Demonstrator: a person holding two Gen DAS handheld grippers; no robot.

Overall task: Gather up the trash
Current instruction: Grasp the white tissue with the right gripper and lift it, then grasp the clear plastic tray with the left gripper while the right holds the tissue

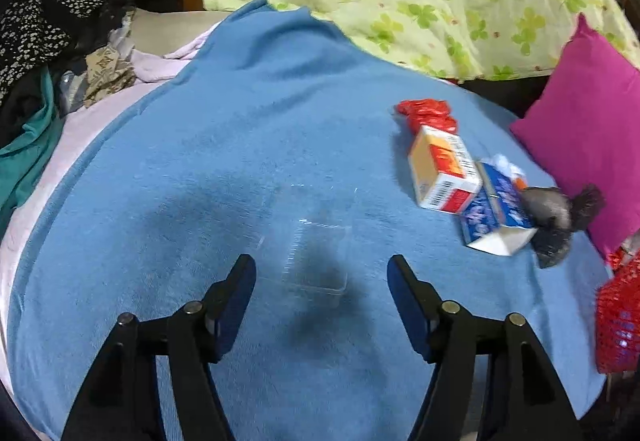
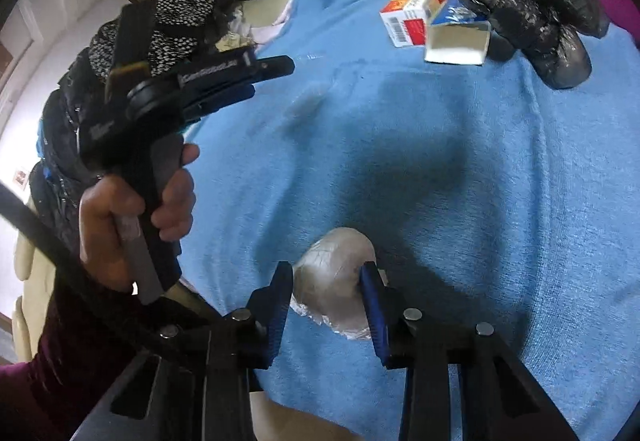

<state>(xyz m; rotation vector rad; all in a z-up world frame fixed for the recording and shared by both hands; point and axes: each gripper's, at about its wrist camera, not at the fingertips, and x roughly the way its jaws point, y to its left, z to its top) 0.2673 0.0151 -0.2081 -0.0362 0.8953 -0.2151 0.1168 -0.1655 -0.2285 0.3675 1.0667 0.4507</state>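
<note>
Right gripper (image 2: 326, 277) clenches a crumpled clear wrap ball (image 2: 334, 281) on the blue blanket (image 2: 500, 241), both pads pressing its sides. Left gripper (image 1: 322, 269) hangs released above a clear plastic tray (image 1: 316, 261), jaws wide, nothing between them. Far side of the blanket: red-and-white box (image 1: 440, 169), blue carton (image 1: 496, 217), red wrapper (image 1: 428, 113) and a knotted black bag (image 2: 536, 25), all bunched together.
</note>
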